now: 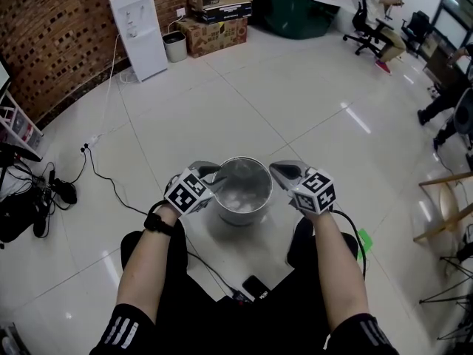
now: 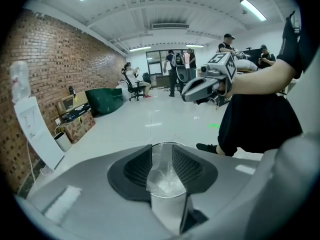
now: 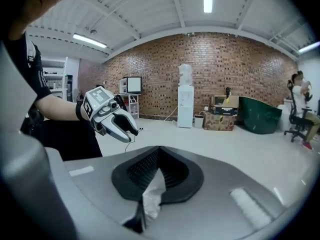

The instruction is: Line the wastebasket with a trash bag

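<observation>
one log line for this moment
left gripper: trash bag between jaws | right gripper: shut on trash bag | wastebasket: between both grippers

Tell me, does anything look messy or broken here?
Nothing is spilled or broken. A loose black cable snakes across the floor, and the trash bag looks crumpled in the right gripper.

I see white tiled floor (image 1: 244, 102), wastebasket (image 1: 244, 214) standing on it, black cable (image 1: 97, 173) at left, water dispenser (image 1: 140, 28), cardboard boxes (image 1: 218, 32) beyond.
</observation>
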The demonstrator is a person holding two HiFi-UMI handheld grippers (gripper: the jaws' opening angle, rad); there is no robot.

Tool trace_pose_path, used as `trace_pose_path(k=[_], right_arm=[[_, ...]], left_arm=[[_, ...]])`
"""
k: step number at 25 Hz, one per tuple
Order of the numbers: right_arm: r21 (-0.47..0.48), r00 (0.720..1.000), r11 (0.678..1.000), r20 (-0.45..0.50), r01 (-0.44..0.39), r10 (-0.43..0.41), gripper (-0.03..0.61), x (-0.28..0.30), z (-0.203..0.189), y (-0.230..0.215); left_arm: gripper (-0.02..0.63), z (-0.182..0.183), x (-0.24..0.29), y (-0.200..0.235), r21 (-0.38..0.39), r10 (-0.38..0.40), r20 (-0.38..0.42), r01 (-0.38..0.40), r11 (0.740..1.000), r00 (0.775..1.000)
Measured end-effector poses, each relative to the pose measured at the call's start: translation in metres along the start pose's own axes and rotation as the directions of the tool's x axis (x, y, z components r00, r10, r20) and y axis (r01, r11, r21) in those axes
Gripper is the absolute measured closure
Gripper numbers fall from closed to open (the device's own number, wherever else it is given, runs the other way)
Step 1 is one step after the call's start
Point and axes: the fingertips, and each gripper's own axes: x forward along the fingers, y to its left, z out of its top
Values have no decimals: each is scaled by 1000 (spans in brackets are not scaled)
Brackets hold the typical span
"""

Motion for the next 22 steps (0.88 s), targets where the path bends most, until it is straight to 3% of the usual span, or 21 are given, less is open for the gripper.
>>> trace_pose_path(k=[22], right_arm=[[-35,999,999,-38,-37,35,572,27,-4,9]], left_arm=[[483,-5,9,2,1,-13,-6,13,1000,1000]])
